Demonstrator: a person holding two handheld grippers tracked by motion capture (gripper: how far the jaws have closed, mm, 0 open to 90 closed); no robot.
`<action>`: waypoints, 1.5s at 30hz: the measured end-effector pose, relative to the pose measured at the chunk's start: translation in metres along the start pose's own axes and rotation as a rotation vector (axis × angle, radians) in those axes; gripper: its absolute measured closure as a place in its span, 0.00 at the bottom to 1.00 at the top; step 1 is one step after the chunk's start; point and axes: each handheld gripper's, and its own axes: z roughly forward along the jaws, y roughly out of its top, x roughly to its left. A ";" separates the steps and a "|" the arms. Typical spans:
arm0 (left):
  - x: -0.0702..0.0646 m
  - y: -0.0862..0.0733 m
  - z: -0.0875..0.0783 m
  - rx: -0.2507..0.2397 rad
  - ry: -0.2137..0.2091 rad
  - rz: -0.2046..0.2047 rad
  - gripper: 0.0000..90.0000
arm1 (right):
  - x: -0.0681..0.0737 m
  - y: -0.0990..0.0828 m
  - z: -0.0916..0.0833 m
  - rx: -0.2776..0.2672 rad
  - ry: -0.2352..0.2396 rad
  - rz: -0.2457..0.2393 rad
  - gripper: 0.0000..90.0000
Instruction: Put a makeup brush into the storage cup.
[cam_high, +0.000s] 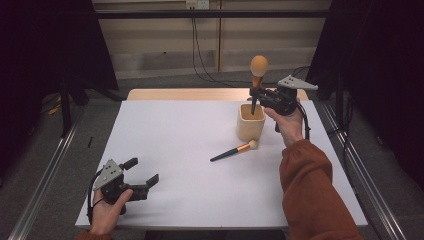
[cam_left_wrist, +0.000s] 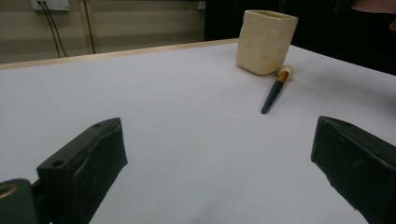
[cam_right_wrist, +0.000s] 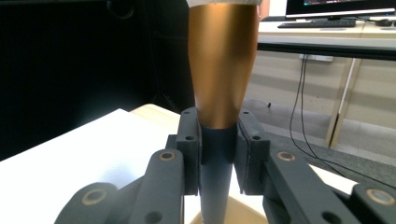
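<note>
A large makeup brush (cam_high: 258, 71) with a tan head, copper ferrule (cam_right_wrist: 223, 65) and dark handle stands upright, its handle tip dipping into the cream cup (cam_high: 250, 122). My right gripper (cam_high: 256, 93) is shut on the handle just below the ferrule, above the cup's mouth. A smaller brush (cam_high: 234, 150) with a dark handle lies flat on the white table in front of the cup, also seen as the small brush (cam_left_wrist: 277, 87) beside the cup (cam_left_wrist: 265, 41) in the left gripper view. My left gripper (cam_high: 143, 172) rests open near the front left corner, nothing between its jaws.
The white table top (cam_high: 175, 150) has a wooden strip along its far edge. Metal rails run along both sides of the table. Cables hang down the back wall behind it.
</note>
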 end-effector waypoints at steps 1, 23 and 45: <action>0.000 0.000 0.001 0.003 -0.021 -0.008 0.04 | -0.001 -0.001 0.000 0.004 -0.007 -0.006 0.83; 0.000 0.001 0.000 0.016 -0.009 0.017 0.04 | -0.010 -0.048 0.002 0.047 0.000 0.013 0.83; 0.001 0.001 0.000 0.036 0.002 0.039 0.05 | -0.016 -0.066 0.005 0.138 -0.005 0.027 0.73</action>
